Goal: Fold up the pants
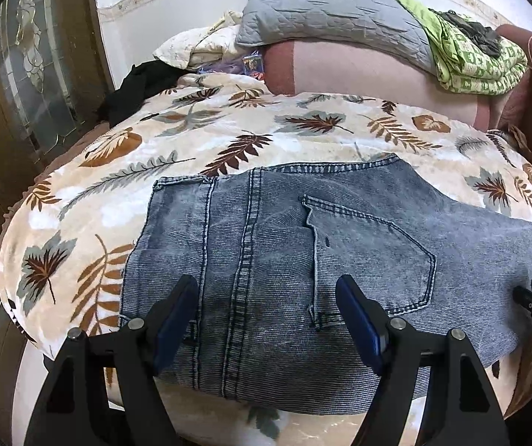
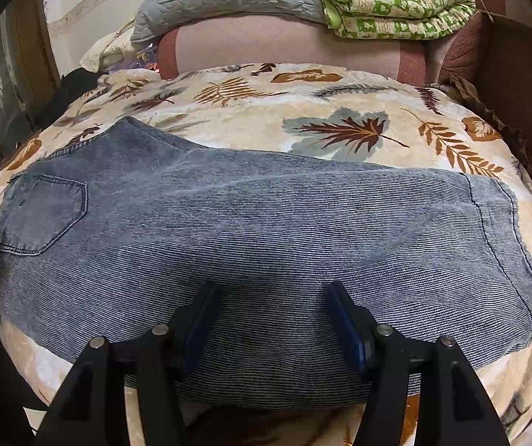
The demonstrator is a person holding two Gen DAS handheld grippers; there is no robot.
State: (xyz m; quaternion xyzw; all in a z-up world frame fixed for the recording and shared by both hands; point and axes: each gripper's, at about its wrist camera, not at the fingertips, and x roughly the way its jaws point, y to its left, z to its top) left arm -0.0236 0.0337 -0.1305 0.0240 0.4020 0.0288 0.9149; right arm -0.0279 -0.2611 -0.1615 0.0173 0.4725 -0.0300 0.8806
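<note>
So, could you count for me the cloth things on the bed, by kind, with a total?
Jeans: 1
Leaf-print blanket: 1
Grey quilted pillow: 1
Green patterned quilt, folded: 1
Pink bolster: 1
Black garment at the bed's edge: 1
Total: 6

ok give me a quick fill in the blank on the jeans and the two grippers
1. The jeans lie on a blanket printed with ____.
2. The left gripper hovers over the end of the jeans with the back ____.
3. The folded quilt behind the bed is ____ and white.
4. Both grippers' fingers stand ____, the right gripper included.

Missing words: leaves; pocket; green; open
</note>
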